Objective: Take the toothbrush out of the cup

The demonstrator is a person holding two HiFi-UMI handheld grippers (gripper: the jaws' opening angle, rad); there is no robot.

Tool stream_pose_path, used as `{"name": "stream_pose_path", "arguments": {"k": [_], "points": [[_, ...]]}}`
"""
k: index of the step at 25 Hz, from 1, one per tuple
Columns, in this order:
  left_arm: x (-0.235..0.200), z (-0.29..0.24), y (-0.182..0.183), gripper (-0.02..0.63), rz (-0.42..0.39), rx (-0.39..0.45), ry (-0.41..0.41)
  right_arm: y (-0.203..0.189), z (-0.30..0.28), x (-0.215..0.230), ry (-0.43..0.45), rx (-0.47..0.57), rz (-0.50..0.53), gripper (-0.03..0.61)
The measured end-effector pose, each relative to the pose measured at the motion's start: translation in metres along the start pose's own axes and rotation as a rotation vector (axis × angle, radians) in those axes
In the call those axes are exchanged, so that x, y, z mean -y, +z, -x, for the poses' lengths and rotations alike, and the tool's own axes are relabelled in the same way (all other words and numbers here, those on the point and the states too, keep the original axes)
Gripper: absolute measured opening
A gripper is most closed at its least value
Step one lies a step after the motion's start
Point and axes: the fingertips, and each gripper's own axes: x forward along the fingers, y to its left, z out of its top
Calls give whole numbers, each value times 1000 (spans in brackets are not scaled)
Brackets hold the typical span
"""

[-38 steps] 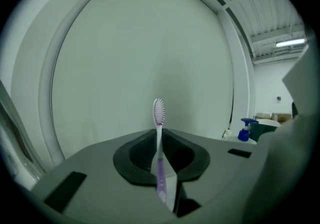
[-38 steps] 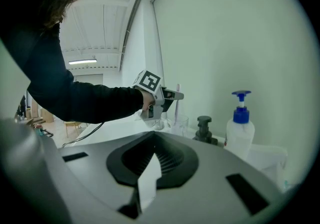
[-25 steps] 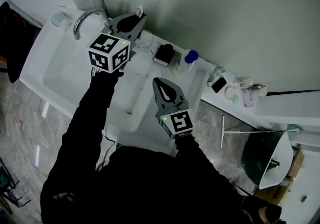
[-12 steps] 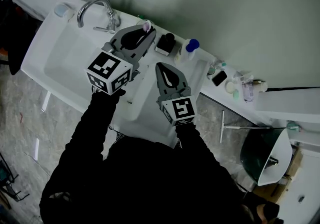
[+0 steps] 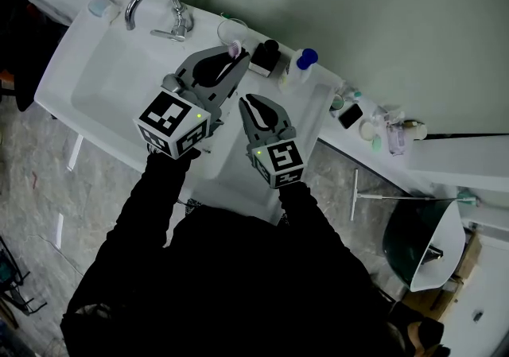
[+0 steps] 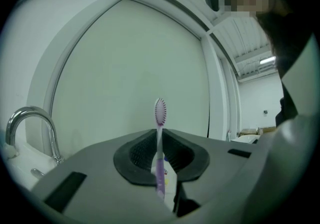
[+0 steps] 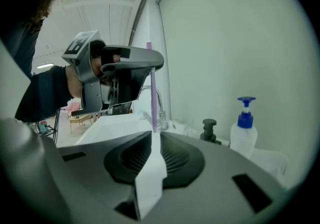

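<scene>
A purple toothbrush [image 6: 160,113] stands upright with its bristle head on top, and my left gripper [image 6: 161,140] is shut on its handle. In the head view that gripper [image 5: 232,57] hangs over the sink counter, with the pink brush head [image 5: 234,48] just in front of the clear glass cup [image 5: 231,29] and apart from it. My right gripper [image 5: 247,99] sits just behind and to the right, shut and empty, pointing at the toothbrush. From the right gripper [image 7: 152,135] the handle [image 7: 152,98] hangs straight down from the left gripper [image 7: 150,66], ending close above my jaw tips.
A chrome faucet [image 5: 155,5] stands behind the white sink basin [image 5: 119,85]. A black pump dispenser [image 5: 262,61] and a blue-capped pump bottle [image 5: 301,81] stand along the wall, with several small toiletries further right. A green bin [image 5: 417,248] is on the floor.
My left gripper has carried the toothbrush away from the cup, toward me and to the right. The right gripper shifted slightly toward it.
</scene>
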Motion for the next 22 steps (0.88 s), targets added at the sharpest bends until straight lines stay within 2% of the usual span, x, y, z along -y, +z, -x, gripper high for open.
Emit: {"name": "stream_pose_path", "arguments": {"k": [5, 11, 16, 22], "points": [[12, 3, -6, 38, 35, -6, -25, -8, -5, -5, 24, -29, -9, 66], [26, 5, -13, 38, 54, -28, -46, -8, -5, -9, 33, -38, 16, 66], [33, 6, -18, 38, 105, -26, -55, -8, -6, -10, 32, -45, 24, 66], [38, 6, -17, 38, 93, -10, -64, -7, -1, -10, 44, -39, 35, 46]]}}
